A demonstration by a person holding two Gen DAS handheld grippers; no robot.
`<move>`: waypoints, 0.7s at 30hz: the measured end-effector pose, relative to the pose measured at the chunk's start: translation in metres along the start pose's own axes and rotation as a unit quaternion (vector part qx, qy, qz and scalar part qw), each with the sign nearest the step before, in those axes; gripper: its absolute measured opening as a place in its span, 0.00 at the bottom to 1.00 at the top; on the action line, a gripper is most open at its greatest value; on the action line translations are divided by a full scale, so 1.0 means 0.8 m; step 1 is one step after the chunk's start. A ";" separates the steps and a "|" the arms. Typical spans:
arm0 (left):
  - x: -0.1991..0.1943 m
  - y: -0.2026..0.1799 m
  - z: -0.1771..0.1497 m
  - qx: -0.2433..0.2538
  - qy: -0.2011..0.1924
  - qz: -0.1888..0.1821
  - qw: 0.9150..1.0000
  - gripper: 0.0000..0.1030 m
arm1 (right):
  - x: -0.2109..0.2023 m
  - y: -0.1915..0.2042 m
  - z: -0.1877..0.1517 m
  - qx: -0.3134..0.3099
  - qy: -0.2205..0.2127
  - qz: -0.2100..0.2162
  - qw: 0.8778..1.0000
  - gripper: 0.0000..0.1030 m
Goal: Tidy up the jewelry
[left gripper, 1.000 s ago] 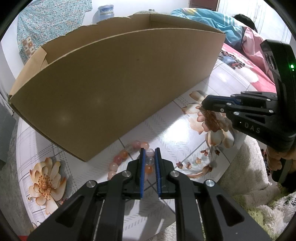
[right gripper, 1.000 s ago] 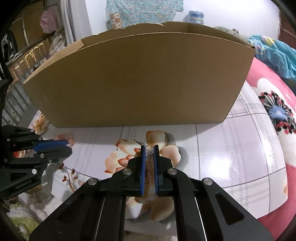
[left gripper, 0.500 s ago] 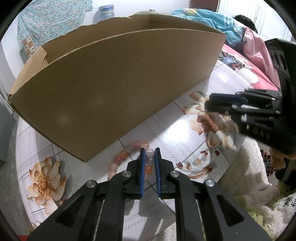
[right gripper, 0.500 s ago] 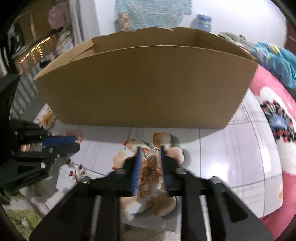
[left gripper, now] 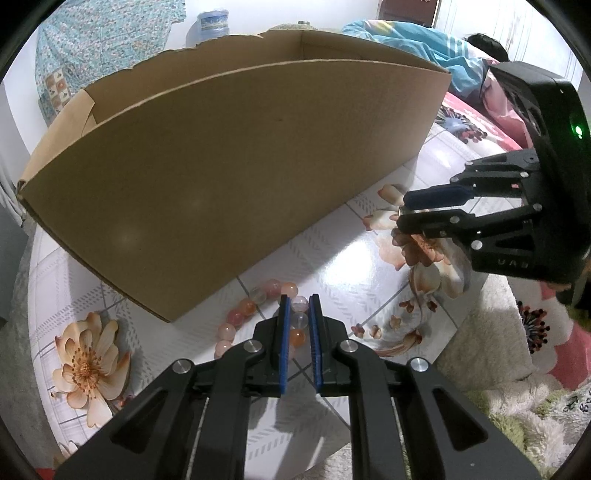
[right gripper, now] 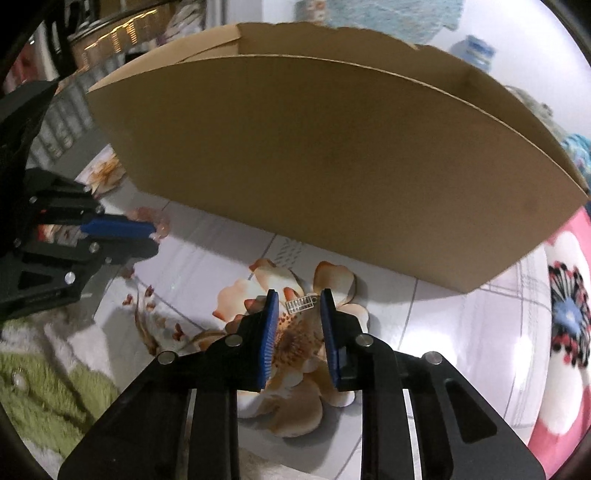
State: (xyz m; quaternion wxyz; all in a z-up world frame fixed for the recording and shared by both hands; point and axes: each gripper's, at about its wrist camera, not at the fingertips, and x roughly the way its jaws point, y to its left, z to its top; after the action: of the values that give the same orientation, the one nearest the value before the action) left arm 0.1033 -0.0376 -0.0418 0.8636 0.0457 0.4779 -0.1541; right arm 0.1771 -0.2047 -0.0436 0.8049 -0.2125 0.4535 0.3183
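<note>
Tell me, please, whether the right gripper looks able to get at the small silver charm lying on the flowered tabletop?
Probably yes. The silver charm lies bare between the right gripper pads, which stand apart and clear of it. The cardboard box sits behind, and the left gripper is off to the side on the bead bracelet.

White wall [left gripper: 122, 14] behind, patterned cloth [left gripper: 103, 40] hanging on it (a water jug [left gripper: 212, 24] beside); green shaggy rug [right gripper: 55, 398] on the floor.

Left gripper [left gripper: 298, 306], right gripper [right gripper: 298, 303]: black frames, blue ribbed pads, silver screws.
</note>
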 end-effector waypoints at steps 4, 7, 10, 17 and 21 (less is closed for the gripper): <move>-0.001 0.002 -0.002 -0.002 -0.002 -0.003 1.000 0.09 | 0.006 -0.014 0.014 -0.029 0.018 0.021 0.999 0.21; -0.003 0.004 -0.003 -0.002 -0.003 -0.004 1.000 0.09 | 0.010 -0.020 0.022 -0.045 0.031 0.032 0.998 0.21; -0.004 0.004 -0.003 -0.003 -0.003 -0.004 1.000 0.09 | 0.013 -0.018 0.030 -0.050 0.040 0.034 0.997 0.15; -0.005 0.005 -0.003 -0.004 -0.004 -0.006 1.000 0.09 | 0.019 -0.017 0.034 -0.037 0.036 0.036 0.998 0.12; -0.005 0.005 -0.004 -0.004 -0.005 -0.006 1.000 0.09 | 0.020 -0.018 0.034 -0.029 0.031 0.035 0.998 0.12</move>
State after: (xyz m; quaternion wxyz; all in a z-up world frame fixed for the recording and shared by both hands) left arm 0.1003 -0.0327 -0.0405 0.8650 0.0390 0.4747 -0.1575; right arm 0.2095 -0.1925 -0.0435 0.7720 -0.2294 0.4764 0.3528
